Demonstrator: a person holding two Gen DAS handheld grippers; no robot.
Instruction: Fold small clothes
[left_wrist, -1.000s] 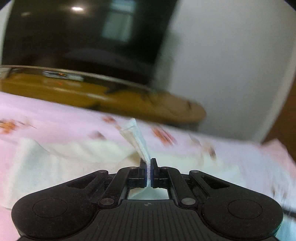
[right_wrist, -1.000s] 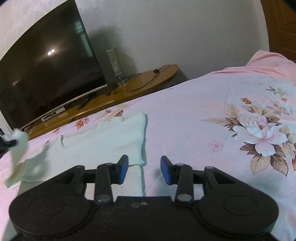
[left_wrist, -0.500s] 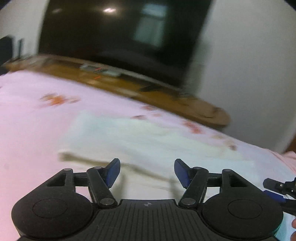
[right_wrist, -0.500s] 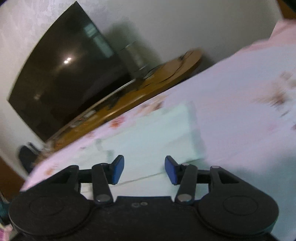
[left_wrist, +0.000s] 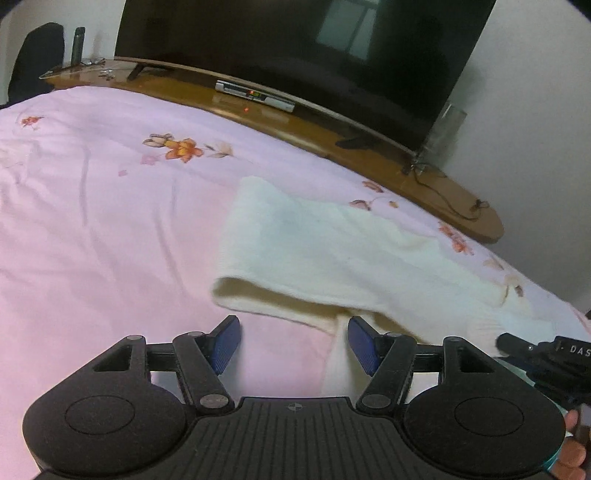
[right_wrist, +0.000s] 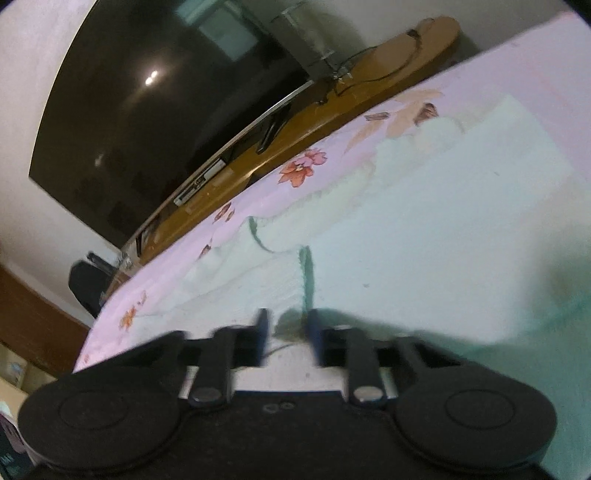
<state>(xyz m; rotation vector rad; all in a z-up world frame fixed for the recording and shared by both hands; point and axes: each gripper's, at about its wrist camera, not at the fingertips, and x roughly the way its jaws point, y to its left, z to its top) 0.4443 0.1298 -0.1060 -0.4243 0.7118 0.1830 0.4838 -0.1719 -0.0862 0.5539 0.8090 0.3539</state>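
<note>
left gripper (left_wrist: 293, 341) jaws wide apart, right gripper (right_wrist: 286, 334) jaws just closing, narrow gap

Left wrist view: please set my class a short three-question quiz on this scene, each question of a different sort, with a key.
1. True or false: the left gripper has its jaws open and holds nothing.
2. The white cloth lies on: A) a wooden table; B) a pink flowered bedspread; C) a sofa.
3. Fill in: on the wooden shelf behind the bed stands a dark, switched-off ____.

Key: 1 true; 2 B; 3 television.
</note>
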